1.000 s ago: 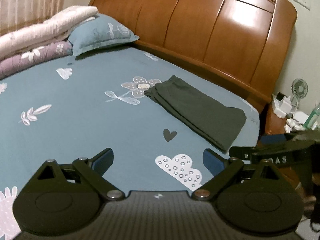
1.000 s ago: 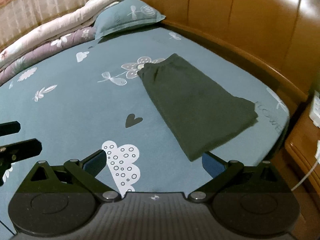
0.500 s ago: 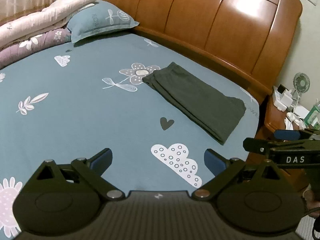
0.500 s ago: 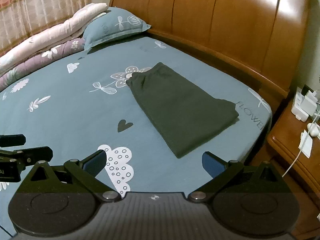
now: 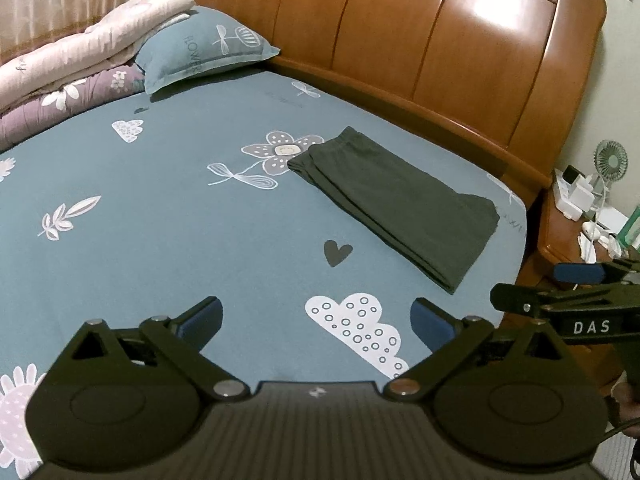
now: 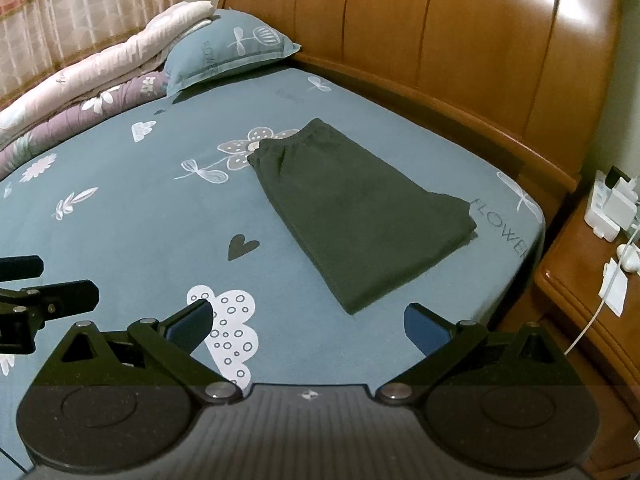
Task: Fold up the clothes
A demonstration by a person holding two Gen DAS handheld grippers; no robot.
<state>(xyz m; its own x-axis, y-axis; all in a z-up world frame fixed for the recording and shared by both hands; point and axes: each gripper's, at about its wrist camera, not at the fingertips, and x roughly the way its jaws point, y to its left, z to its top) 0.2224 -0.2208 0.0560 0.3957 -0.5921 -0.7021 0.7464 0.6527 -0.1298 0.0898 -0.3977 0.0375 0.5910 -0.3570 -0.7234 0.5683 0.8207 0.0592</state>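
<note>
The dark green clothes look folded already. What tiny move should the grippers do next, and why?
Probably nothing more than easing both grippers a little farther away. The dark green garment lies flat in a neat folded stack on the blue bedsheet, and both the left gripper and the right gripper hang open, empty, clear of the cloth. One more fold across the middle might be possible, but it looks finished.

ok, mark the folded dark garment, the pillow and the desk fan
folded dark garment (image 6: 360, 216), right wrist view, middle of top layer
pillow (image 5: 204, 52), left wrist view, centre of its face
desk fan (image 5: 611, 159), left wrist view, grille
</note>
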